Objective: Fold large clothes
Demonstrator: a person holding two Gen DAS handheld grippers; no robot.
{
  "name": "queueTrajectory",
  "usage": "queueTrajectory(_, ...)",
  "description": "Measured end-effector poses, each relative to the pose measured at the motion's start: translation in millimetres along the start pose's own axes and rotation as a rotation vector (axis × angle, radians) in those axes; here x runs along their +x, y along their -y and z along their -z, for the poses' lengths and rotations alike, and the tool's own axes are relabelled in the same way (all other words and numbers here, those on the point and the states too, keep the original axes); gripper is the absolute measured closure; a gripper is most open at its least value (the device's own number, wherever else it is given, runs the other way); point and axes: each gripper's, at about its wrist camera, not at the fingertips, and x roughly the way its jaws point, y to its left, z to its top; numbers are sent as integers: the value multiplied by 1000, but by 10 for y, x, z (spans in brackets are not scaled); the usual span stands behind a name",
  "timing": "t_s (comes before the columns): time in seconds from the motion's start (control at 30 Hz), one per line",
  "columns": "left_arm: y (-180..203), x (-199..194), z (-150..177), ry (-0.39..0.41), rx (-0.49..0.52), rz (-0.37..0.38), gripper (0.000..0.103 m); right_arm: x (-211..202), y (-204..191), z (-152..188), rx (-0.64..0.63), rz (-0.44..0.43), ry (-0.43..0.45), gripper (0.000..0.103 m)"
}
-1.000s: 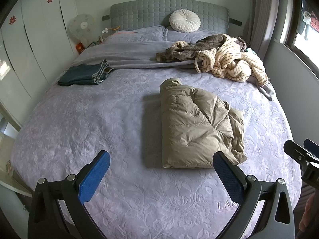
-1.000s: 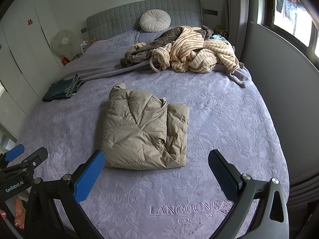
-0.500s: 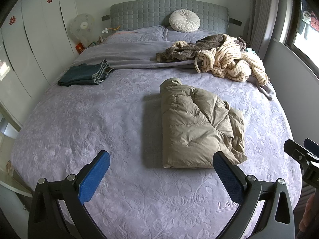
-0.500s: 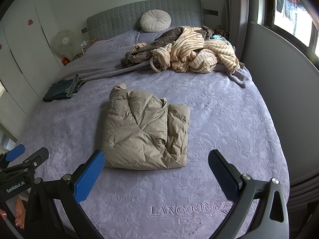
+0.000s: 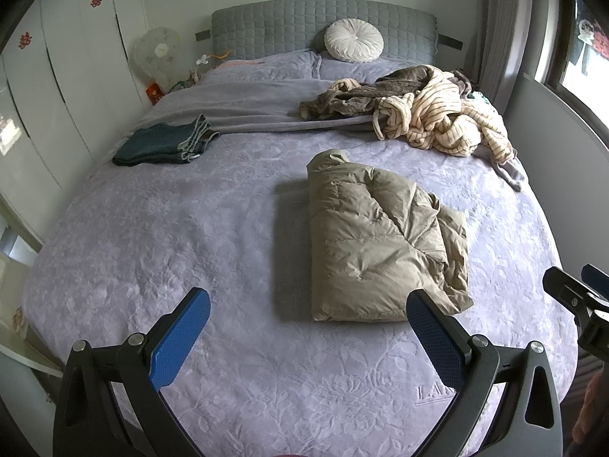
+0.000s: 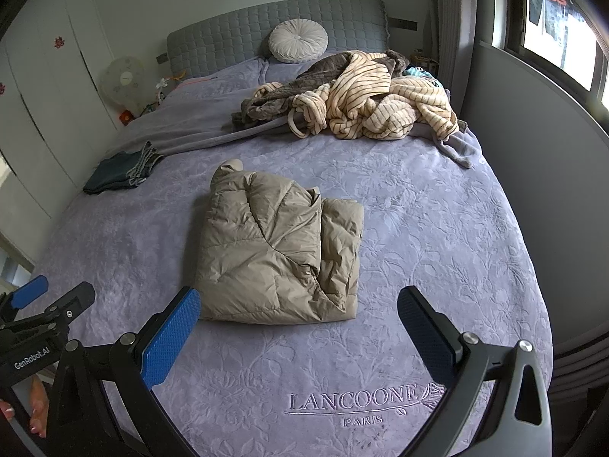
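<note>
A beige puffer jacket (image 5: 377, 240) lies folded into a rectangle in the middle of the lilac bed; it also shows in the right wrist view (image 6: 278, 247). My left gripper (image 5: 308, 327) is open and empty, held above the bed's near edge, left of and in front of the jacket. My right gripper (image 6: 298, 327) is open and empty, just in front of the jacket's near edge. A heap of unfolded clothes, a cream striped robe (image 5: 445, 118) over a brown garment (image 5: 365, 93), lies at the far right (image 6: 373, 103).
Folded dark jeans (image 5: 163, 144) lie at the bed's far left (image 6: 121, 169). A round white cushion (image 5: 354, 40) leans on the grey headboard. White wardrobes (image 5: 57, 76) stand left, a fan (image 5: 156, 53) by the bed's head, a grey wall and window (image 6: 552, 19) right.
</note>
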Motion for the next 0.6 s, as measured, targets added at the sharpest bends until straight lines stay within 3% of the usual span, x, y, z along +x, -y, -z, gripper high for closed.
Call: queueTrajectory(0.6,-22,38,3,-8,-5,11,0,4,-14,1,1,1,0,0)
